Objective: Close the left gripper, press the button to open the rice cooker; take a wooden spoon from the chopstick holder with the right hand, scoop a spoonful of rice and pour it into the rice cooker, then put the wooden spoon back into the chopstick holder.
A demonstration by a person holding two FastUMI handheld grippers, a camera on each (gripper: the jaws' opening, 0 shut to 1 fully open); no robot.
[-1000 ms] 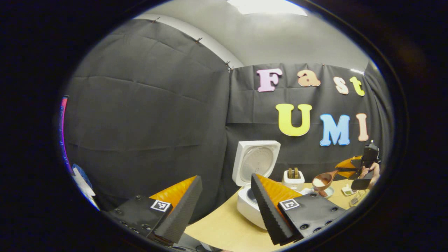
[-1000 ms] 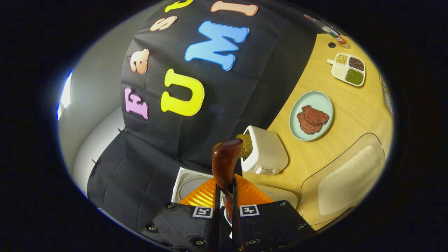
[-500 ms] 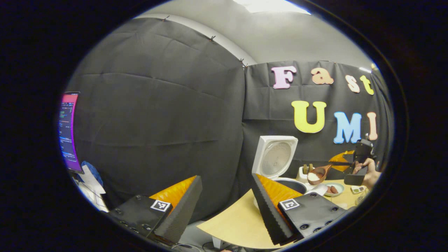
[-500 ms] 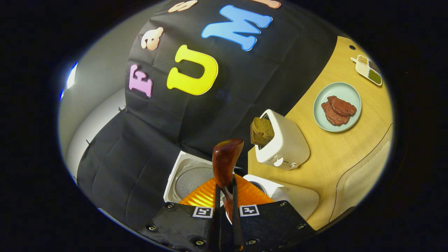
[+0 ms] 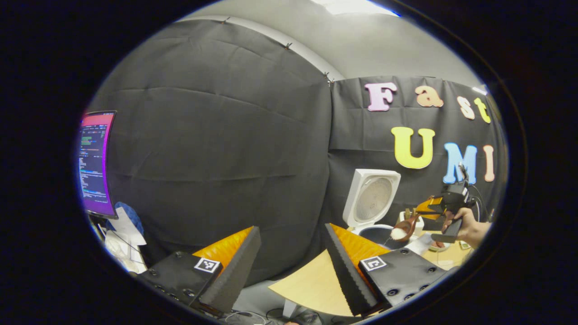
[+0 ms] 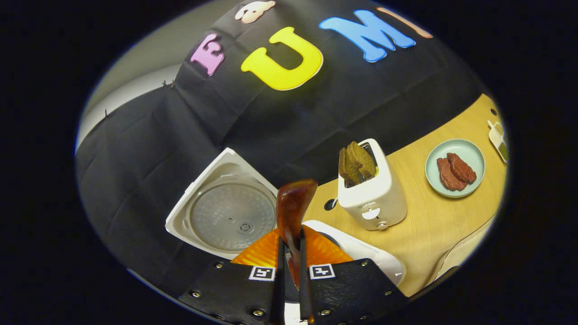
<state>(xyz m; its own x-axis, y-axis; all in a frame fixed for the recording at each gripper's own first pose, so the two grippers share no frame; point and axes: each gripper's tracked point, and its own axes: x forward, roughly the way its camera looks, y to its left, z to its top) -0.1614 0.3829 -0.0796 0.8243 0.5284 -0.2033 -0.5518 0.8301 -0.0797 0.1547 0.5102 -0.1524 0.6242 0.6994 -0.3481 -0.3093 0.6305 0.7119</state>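
A wooden spoon [image 6: 292, 212], clamped by its handle between the fingers of the right gripper [image 6: 289, 266], now tips its rice-laden bowl [image 5: 400, 231] over the dark pot of the open rice cooker [image 5: 377, 233], having come in from farther right a second ago. The cooker, lid [image 6: 226, 211] upright, stands at the table's [image 6: 433, 225] back edge, with a white toaster [image 6: 371, 195] holding two brown slices just beside it and a pale green plate [image 6: 455, 153] of reddish meat farther along. The left gripper [image 5: 291, 262], jaws wide apart and holding nothing, has swung left off the table edge, bringing a lit monitor [image 5: 95, 162] into view.
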